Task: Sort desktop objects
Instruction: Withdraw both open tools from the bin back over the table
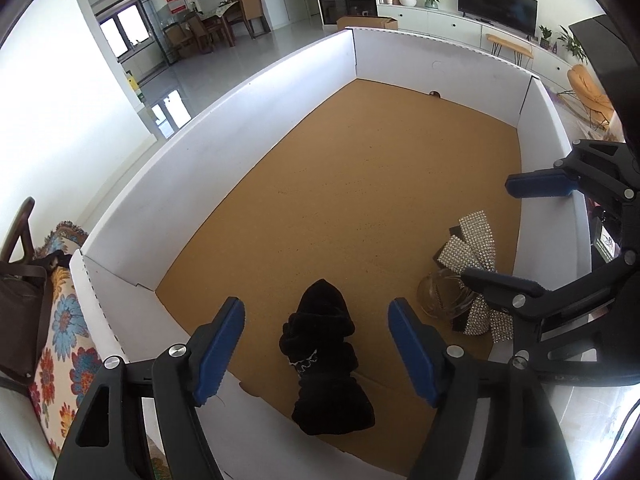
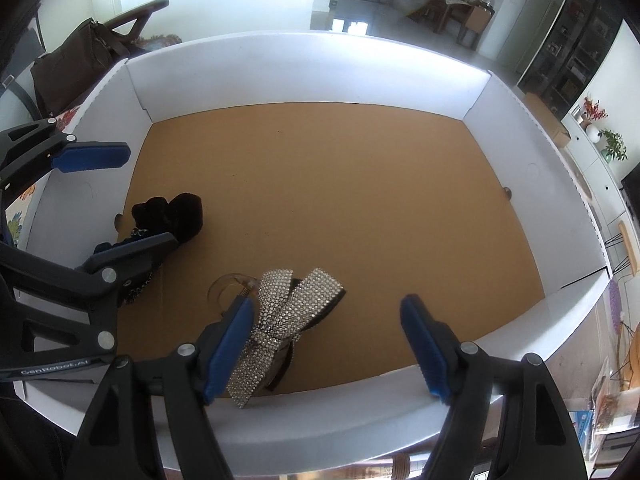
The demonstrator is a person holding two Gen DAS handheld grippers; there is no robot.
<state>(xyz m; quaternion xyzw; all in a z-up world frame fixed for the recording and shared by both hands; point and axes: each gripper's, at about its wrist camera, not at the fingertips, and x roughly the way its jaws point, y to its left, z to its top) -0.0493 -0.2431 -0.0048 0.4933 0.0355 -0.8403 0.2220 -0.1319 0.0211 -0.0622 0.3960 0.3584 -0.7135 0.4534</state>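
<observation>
- The step in hand is judged to be the release of two items into the white-walled box point(image 2: 304, 68); it is done well if each gripper is drawn straight up and clear, so that no pad drags an item along the brown floor.
- The left gripper point(image 1: 316, 348) is seen with its jaws well apart and nothing gripped; the black velvet scrunchie point(image 1: 324, 364) lies on the box floor between the blue pads, touched by neither.
- The right gripper point(image 2: 326, 350) is likewise open and empty; the rhinestone bow clip point(image 2: 280, 320) lies under it, toward its left pad point(image 2: 230, 350), and whether pad and bow touch cannot be told.
- A clear hair claw point(image 2: 226, 288) is partly hidden behind the bow, just beside it.
- Scrunchie and bow are set near one another along the box's near wall, and the rest of the floor is bare.
- A snag of the bow's loose tail on the left pad is judged the main risk as the gripper is raised.
</observation>
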